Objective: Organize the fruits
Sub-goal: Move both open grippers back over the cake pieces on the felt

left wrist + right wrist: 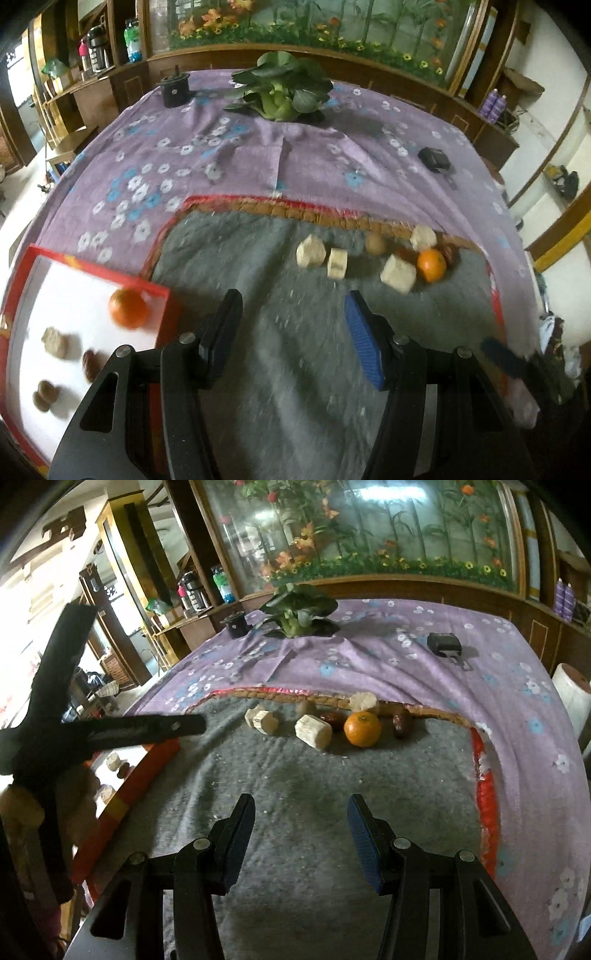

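Note:
A red-rimmed white tray (pixel 92 275) at the left holds an orange (pixel 128 308), a pale chunk (pixel 55 341), a dark date (pixel 90 363) and a brown nut (pixel 44 395). On the grey mat (pixel 295 350) lie a second orange (pixel 431 264) (pixel 362 728), pale cut chunks (pixel 310 251) (pixel 313 731), a brown round fruit (pixel 376 243) and dark dates (pixel 402 716). My left gripper (pixel 291 317) is open and empty beside the tray. My right gripper (pixel 301 821) is open and empty over the mat. The left gripper (pixel 122 729) also shows in the right wrist view.
A purple floral cloth (pixel 221 155) covers the table. A leafy green vegetable (pixel 282 86), a black cup (pixel 174 88) and a small black device (pixel 434 158) lie at the back. A white roll (pixel 572 690) stands at the right edge. Wooden shelves stand behind.

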### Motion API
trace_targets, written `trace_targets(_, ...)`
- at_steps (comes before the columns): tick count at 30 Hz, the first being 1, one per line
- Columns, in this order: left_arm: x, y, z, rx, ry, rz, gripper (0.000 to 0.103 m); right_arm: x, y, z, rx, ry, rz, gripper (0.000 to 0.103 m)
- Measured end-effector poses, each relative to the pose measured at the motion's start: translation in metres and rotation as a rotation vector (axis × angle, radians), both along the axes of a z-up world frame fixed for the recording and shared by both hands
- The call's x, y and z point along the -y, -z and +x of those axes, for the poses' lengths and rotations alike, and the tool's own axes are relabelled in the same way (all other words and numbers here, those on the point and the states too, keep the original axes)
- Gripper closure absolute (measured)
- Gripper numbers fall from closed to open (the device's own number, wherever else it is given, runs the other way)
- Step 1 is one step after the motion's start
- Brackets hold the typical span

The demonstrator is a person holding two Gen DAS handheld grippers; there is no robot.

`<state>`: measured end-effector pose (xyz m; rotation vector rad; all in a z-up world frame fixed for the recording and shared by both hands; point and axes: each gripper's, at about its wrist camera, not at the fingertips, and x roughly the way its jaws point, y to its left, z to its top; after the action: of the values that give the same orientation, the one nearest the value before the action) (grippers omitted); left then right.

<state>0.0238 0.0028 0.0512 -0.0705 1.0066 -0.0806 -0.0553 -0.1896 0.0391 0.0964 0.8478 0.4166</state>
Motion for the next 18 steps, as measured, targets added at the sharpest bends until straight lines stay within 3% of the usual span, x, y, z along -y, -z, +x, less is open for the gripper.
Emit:
trace_targets(11, 0.020, 0.031, 0.064, -0.039, -0.077, 0.201, 0.045, 0.007, 0.000, 0.005, 0.001, -0.018, 0.039, 0.052)
trace_targets(15, 0.013, 0.035, 0.039, -0.044, -0.027, 0.224, 0.045, 0.008, 0.002, 0.007, -0.003, -0.022, 0.042, 0.052)
trace_targets(18, -0.001, 0.046, 0.006, -0.086, 0.016, 0.291, 0.045, 0.012, 0.003, 0.008, -0.006, -0.018, 0.057, 0.052)
